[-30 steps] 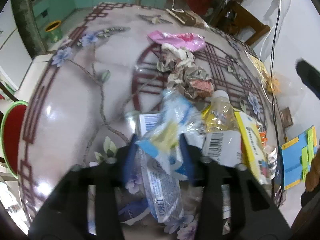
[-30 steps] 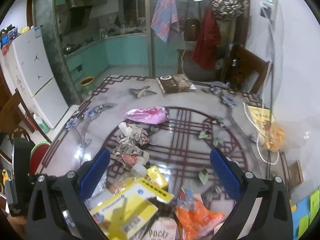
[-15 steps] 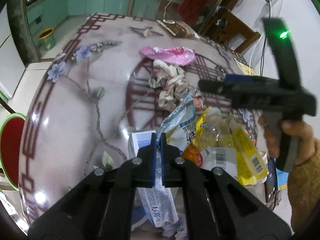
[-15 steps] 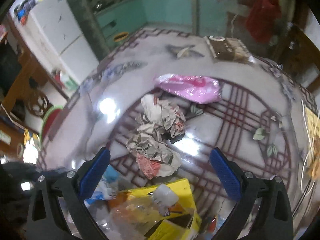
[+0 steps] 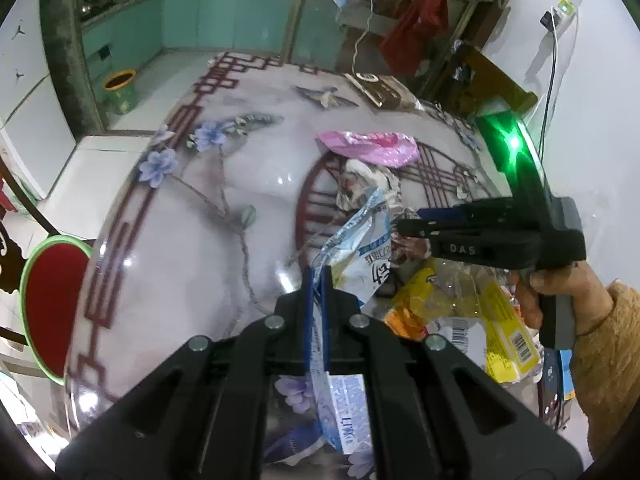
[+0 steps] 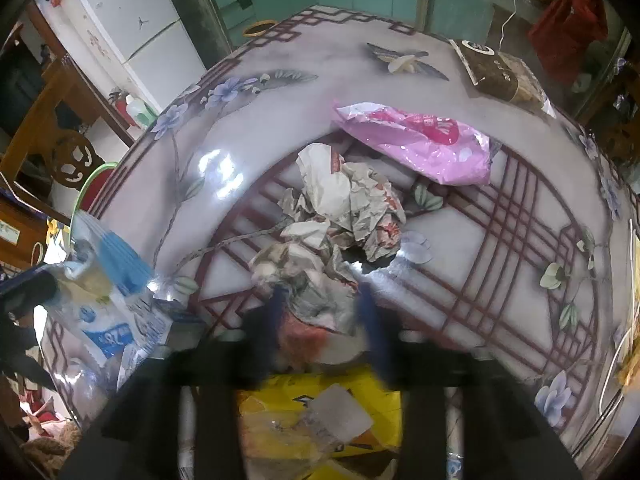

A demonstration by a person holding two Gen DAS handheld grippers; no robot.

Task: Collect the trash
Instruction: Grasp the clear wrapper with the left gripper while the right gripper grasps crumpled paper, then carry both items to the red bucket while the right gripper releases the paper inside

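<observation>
1. The left gripper (image 5: 317, 280) had its jaws closed flat on a blue-and-white plastic wrapper (image 5: 362, 248), which hung lifted above the patterned glass table (image 5: 192, 240).
2. The right gripper (image 6: 324, 312) showed blurred in its own view, its jaws partly open around the near end of the crumpled paper wad (image 6: 340, 216); whether they gripped it could not be told.
3. Nothing appeared to be collected yet: no bin or bag receiving trash showed on the table.
4. Left on the table were the pink plastic bag (image 6: 416, 144) beyond the paper, a yellow package (image 6: 320, 412) and a clear plastic bottle (image 5: 460, 316) near the front edge.
5. By this judgement the task stood at an early stage, with one wrapper in hand and most of the pile left.
</observation>
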